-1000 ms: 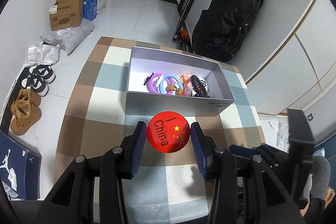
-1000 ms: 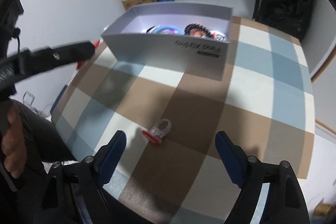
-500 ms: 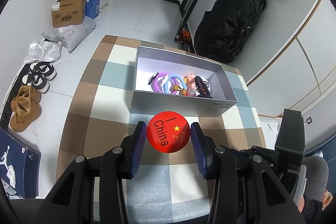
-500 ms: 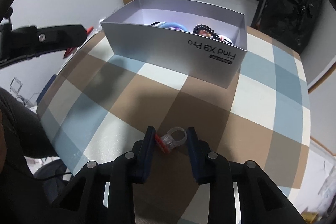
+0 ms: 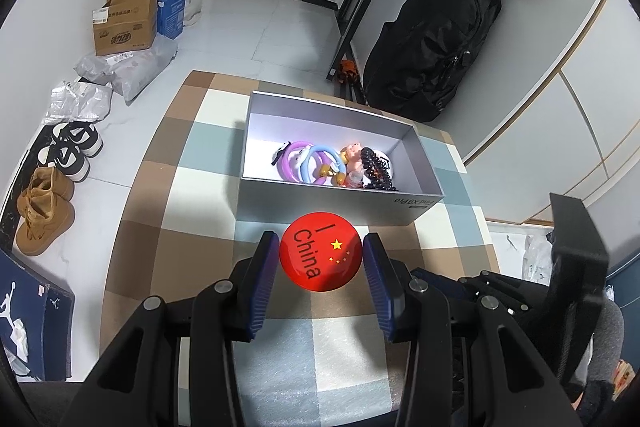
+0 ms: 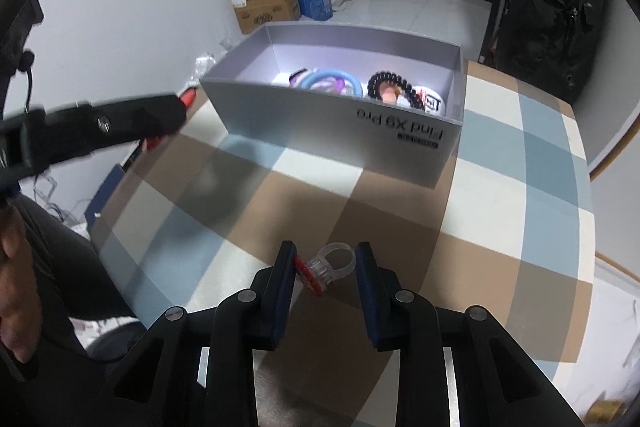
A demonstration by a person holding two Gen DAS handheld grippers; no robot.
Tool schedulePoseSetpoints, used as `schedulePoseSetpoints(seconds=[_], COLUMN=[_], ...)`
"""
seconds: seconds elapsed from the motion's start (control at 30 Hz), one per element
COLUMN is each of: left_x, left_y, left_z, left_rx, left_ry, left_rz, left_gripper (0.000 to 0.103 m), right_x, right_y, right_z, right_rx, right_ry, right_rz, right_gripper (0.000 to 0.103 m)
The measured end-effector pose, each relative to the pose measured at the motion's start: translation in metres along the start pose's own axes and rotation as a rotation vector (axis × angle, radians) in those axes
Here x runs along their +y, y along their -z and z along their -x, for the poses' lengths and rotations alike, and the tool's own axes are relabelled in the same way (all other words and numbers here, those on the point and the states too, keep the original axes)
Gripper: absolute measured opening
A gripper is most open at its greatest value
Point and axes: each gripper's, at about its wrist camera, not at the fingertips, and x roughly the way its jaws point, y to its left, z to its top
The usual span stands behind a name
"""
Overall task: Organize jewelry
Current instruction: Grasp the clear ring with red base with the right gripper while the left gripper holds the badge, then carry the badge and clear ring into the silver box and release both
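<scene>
peeking above box wall (image 6: 340,123): bracelets (image 6: 332,83)

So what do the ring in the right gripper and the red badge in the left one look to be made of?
The ring looks like clear moulded plastic: see-through band, red studded top. The badge has a glossy, domed printed face with a soft highlight, likely coated metal or plastic; the back is hidden.

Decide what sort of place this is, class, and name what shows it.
Probably a home entryway or hallway: shoes lined along the wall, cardboard boxes on the tiled floor, and a large black bag beside closet doors.
</scene>
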Motion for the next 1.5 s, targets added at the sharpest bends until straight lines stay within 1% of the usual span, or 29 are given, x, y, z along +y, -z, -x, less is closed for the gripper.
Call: schedulePoseSetpoints(seconds=[0.2, 0.33, 0.5, 0.63, 0.73, 0.8, 0.87, 0.97, 1.03, 1.13, 1.37, 1.5], left_x=[-0.004, -0.006, -0.008, -0.01, -0.01, -0.01, -0.013, -0.014, -0.013, -0.011, -0.007, -0.008], left_y=[-0.006, -0.011, -0.018, -0.023, -0.028, -0.031, -0.036, -0.041, -0.043, -0.048, -0.059, -0.064], left_z=[-0.002, -0.004, -0.007, -0.007, -0.011, -0.013, -0.015, -0.02, -0.023, -0.032, -0.047, -0.053], left_rx=[-0.008, -0.009, -0.012, -0.018, -0.011, -0.009, -0.019, -0.015, -0.023, -0.013, 0.013, 0.026], left_ry=[0.014, 0.03, 0.047, 0.041, 0.06, 0.053, 0.029, 0.048, 0.04, 0.027, 0.05, 0.059], left_rz=[0.002, 0.012, 0.027, 0.018, 0.031, 0.036, 0.017, 0.025, 0.031, 0.028, 0.072, 0.08], left_gripper=[0.037, 0.037, 0.037, 0.037, 0.037, 0.037, 0.037, 0.037, 0.037, 0.037, 0.037, 0.037], right_x=[-0.011, -0.017, -0.024, -0.03, -0.035, -0.038, -0.043, -0.049, -0.052, -0.057, -0.067, -0.074], right_y=[-0.016, -0.026, -0.041, -0.049, -0.056, -0.061, -0.067, -0.075, -0.08, -0.087, -0.097, -0.099], right_z=[0.013, 0.023, 0.028, 0.033, 0.033, 0.035, 0.036, 0.037, 0.035, 0.027, 0.014, 0.011], right_rx=[-0.063, -0.099, -0.131, -0.16, -0.173, -0.18, -0.189, -0.198, -0.202, -0.186, -0.179, -0.179], right_ry=[-0.043, -0.068, -0.103, -0.128, -0.141, -0.147, -0.16, -0.173, -0.187, -0.197, -0.2, -0.207], right_rz=[-0.074, -0.099, -0.143, -0.176, -0.198, -0.213, -0.236, -0.266, -0.284, -0.301, -0.319, -0.33], right_gripper=[0.029, 0.029, 0.029, 0.029, 0.029, 0.029, 0.029, 0.029, 0.029, 0.029, 0.029, 0.029])
